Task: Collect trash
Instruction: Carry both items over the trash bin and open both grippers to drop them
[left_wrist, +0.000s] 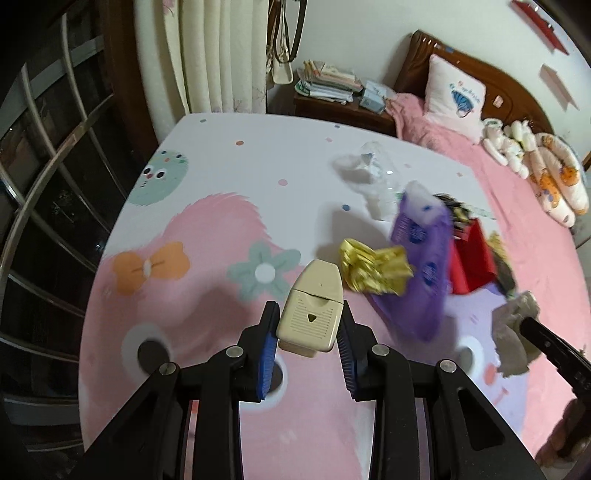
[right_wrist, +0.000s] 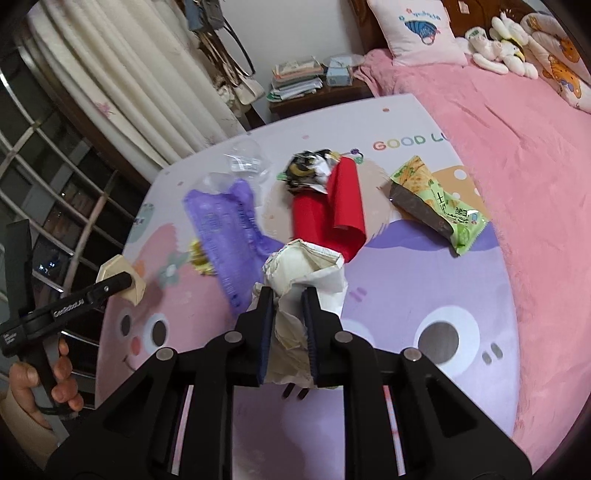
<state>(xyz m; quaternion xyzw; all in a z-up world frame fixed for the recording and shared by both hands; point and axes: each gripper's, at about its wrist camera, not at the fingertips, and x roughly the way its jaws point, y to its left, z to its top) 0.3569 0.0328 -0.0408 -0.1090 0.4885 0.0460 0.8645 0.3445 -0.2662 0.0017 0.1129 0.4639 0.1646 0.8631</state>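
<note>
My left gripper (left_wrist: 309, 308) is shut on a cream plastic box (left_wrist: 314, 291), which it holds above the cartoon mat (left_wrist: 221, 184). My right gripper (right_wrist: 287, 293) is shut on a crumpled white paper bag (right_wrist: 303, 266), also off the mat. The right wrist view shows the left gripper (right_wrist: 125, 282) at the left edge with the cream box (right_wrist: 122, 271). On the mat lie a purple wrapper (right_wrist: 225, 229), a crumpled yellow wrapper (left_wrist: 373, 269), red paper (right_wrist: 332, 210), a black and yellow wrapper (right_wrist: 310, 170), a green snack bag (right_wrist: 436, 206) and clear plastic (right_wrist: 243, 155).
The mat lies on a pink bed (right_wrist: 517, 147) with a pillow (right_wrist: 417, 33) and soft toys (right_wrist: 506, 44) at its head. A nightstand with stacked papers (right_wrist: 295, 79) stands beyond the mat, beside curtains (right_wrist: 140, 92). A railing (left_wrist: 48, 184) runs along the left.
</note>
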